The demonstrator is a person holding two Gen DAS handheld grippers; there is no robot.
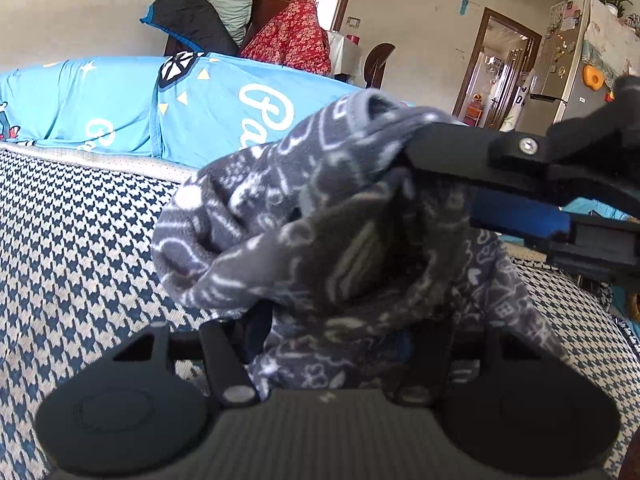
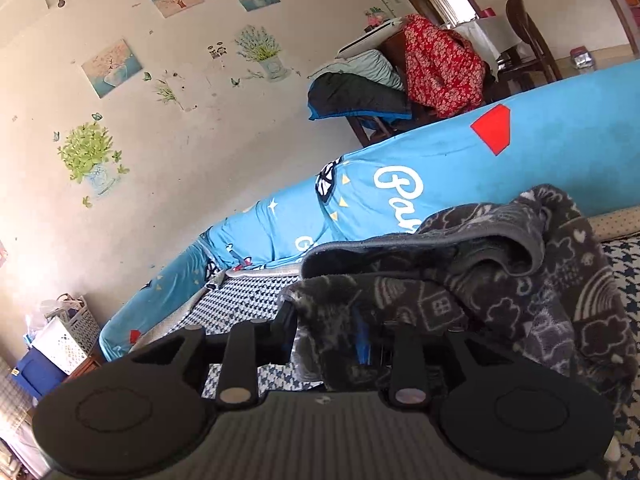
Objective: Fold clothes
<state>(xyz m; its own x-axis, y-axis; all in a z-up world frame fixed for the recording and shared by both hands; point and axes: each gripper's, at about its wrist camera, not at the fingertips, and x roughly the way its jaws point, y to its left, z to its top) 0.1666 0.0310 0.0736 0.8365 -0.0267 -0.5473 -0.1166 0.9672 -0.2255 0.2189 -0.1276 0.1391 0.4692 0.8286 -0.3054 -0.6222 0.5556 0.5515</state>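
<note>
Two grippers meet in one grey fleece [image 1: 300, 220], which is bunched up and lifted off the seat.

From the left gripper's camera, a houndstooth cover [image 1: 80, 240] fills the left side, with a blue throw [image 1: 120, 100] draped over the backrest behind it. Further back a black jacket [image 1: 192, 20] and a red floral garment [image 1: 292, 40] are heaped on a chair. The fleece hangs in the middle, spilling right over the left gripper [image 1: 332, 332]. Its fingers are buried in the folds, so I cannot tell whether they are clamped on the cloth or loose. The right gripper [image 1: 444, 184] reaches in from the right edge. Its two fingers stand apart with a clear gap between them, and the fleece's hem is draped over the tip of the upper one rather than pinched. Beyond it stand a doorway [image 1: 500, 68] and a fridge [image 1: 560, 60] covered in magnets.

From the right gripper's camera, white baskets [image 2: 64, 344] sit low on the left, below a wall with flower pictures [image 2: 112, 66]. The throw [image 2: 440, 152] slants across the middle. The fleece [image 2: 520, 280] lies piled over the right gripper [image 2: 326, 332] and trails to the right, onto the houndstooth [image 2: 624, 264]. One blue pad [image 2: 362, 336] shows under the cloth, with nothing pressed against it.
</note>
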